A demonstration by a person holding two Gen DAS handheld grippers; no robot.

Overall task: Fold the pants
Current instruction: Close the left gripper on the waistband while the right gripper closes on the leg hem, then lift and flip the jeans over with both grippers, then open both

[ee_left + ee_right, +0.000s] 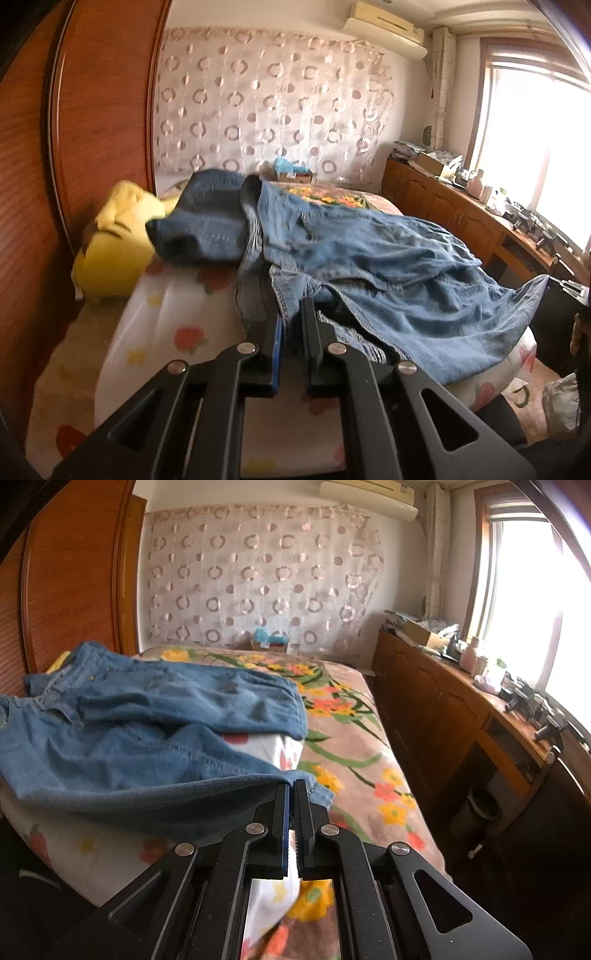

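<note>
Light blue denim pants [369, 258] lie crumpled over a white fruit-print quilt [177, 317] on the bed. My left gripper [290, 310] is shut on a bunched edge of the pants near a seam, and the cloth lifts toward the jaws. In the right wrist view the pants [147, 720] spread to the left, waistband at the far left. My right gripper [291, 786] is shut on their near hem corner, which is drawn taut off the quilt. A darker denim part [207, 221] lies folded at the far end.
A yellow plush cushion [110, 251] sits by the wooden wardrobe [92, 110] on the left. A flowered blanket [351, 738] covers the bed. A wooden cabinet [443, 709] with clutter runs along the right under a bright window; a bin [480, 805] stands below it.
</note>
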